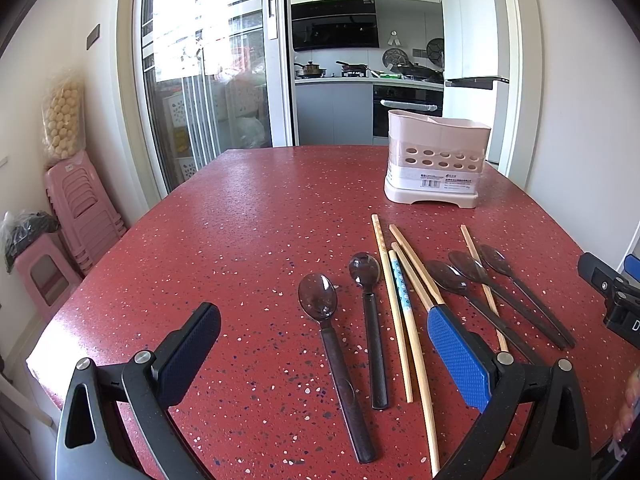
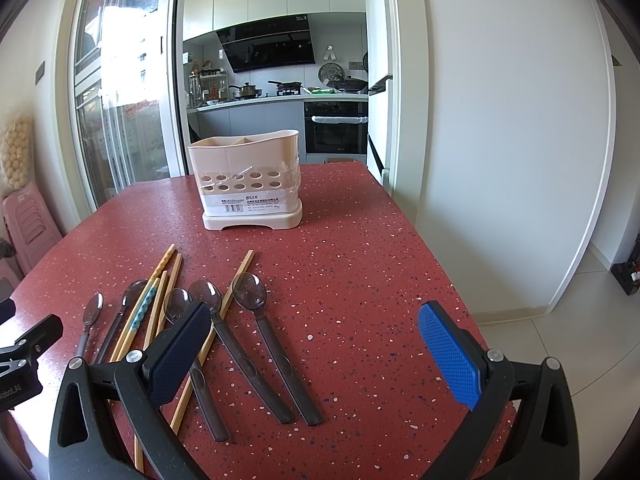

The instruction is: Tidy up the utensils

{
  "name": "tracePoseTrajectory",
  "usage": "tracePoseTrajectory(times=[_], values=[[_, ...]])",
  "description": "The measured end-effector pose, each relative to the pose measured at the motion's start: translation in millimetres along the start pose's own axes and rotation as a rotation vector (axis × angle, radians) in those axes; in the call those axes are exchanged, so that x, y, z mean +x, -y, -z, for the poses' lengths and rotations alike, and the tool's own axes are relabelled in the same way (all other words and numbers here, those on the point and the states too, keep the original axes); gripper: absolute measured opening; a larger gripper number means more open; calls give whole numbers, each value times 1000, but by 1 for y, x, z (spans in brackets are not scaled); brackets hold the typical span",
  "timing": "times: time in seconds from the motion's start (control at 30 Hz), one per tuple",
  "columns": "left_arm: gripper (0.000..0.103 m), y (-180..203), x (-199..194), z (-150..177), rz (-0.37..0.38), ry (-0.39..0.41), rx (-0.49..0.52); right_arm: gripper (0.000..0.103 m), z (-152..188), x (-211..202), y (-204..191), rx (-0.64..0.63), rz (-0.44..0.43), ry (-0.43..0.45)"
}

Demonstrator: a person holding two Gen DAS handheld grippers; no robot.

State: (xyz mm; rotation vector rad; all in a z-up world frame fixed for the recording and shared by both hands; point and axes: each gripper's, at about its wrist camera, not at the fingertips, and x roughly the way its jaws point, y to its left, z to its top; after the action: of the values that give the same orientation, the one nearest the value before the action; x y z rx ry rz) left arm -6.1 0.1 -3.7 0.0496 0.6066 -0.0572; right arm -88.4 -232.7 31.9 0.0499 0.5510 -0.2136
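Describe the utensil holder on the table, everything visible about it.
The pale beige plastic utensil holder stands upright on the red speckled table, beyond the loose spoons and chopsticks and touching none. A divider splits its open top into compartments; no utensils show above the rim. Two rows of round holes pierce its front above a white printed label, and it sits on a wider footed base.

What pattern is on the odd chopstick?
Blue-and-white patterned band on the chopstick; clearest in left wrist view.

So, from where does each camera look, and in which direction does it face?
Left wrist: on the left gripper, above the near table edge, facing the holder and kitchen; own open fingers show.
Right wrist: on the right gripper, further right, facing likewise; own open fingers show.
Shared: holder, spoons, chopsticks.
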Motion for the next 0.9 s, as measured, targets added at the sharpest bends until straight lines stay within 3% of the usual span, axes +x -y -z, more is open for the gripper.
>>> tracePoseTrajectory(times=[0.9], values=[[103, 3, -2, 1, 4, -2, -1, 103, 3, -3, -2, -1, -9, -5]])
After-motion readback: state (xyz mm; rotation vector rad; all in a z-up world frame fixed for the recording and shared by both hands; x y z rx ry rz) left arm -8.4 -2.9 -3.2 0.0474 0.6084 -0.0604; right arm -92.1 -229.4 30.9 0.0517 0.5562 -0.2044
